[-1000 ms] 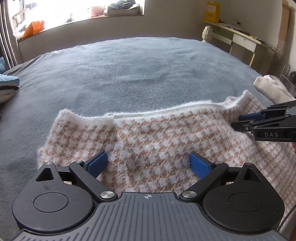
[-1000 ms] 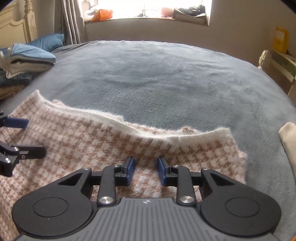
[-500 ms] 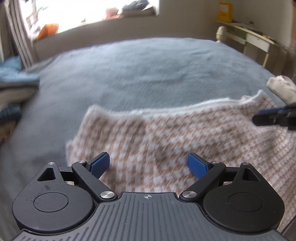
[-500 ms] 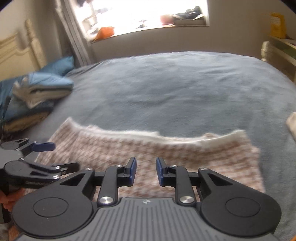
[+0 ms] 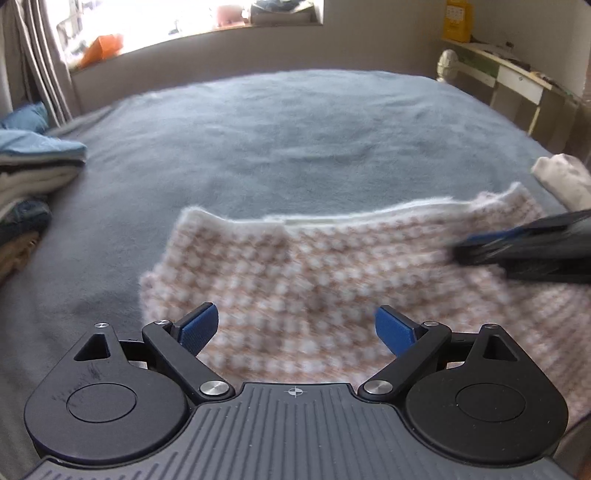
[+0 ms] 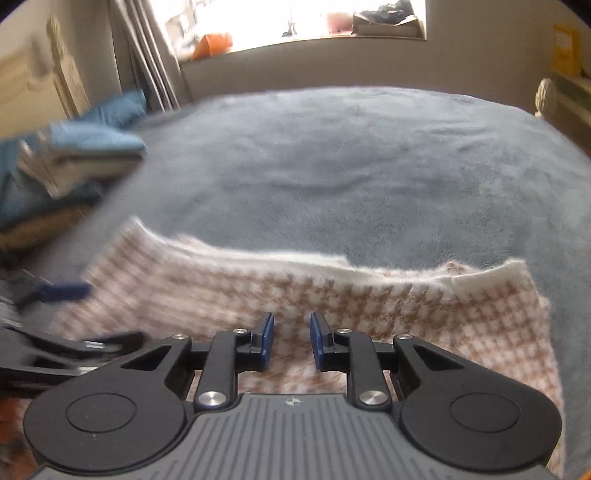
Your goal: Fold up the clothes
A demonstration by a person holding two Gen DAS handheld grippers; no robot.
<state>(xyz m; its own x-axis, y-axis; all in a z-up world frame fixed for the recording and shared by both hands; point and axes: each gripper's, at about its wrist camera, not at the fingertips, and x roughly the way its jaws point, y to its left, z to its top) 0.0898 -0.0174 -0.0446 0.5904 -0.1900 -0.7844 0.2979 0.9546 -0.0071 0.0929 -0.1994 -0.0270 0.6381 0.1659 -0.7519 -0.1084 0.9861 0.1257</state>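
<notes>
The left gripper hangs over the near part of a pink-and-white checked sweater, its blue pads spread wide apart with nothing between them but the knit lying below. The right gripper points down at the same sweater; its jaws have just been closing and now stand narrow, a small gap left between the blue pads, and no fold of cloth is seen pinched between them, the knit only showing underneath. In the left wrist view the right gripper comes in blurred from the right edge, low over the sweater's far right part; in the right wrist view the left gripper shows blurred at the left edge, beside the sweater's left border. The sweater lies flat on a grey-blue bed cover, with a white band running along its far edge and a short notch in that edge. Well apart on the left sits a stack of folded clothes, blue on top, also seen in the right wrist view. Near the sweater's far right corner lies a cream piece of cloth. Beyond the bed are a window sill with an orange thing on it, curtains, and a pale desk on the right.
</notes>
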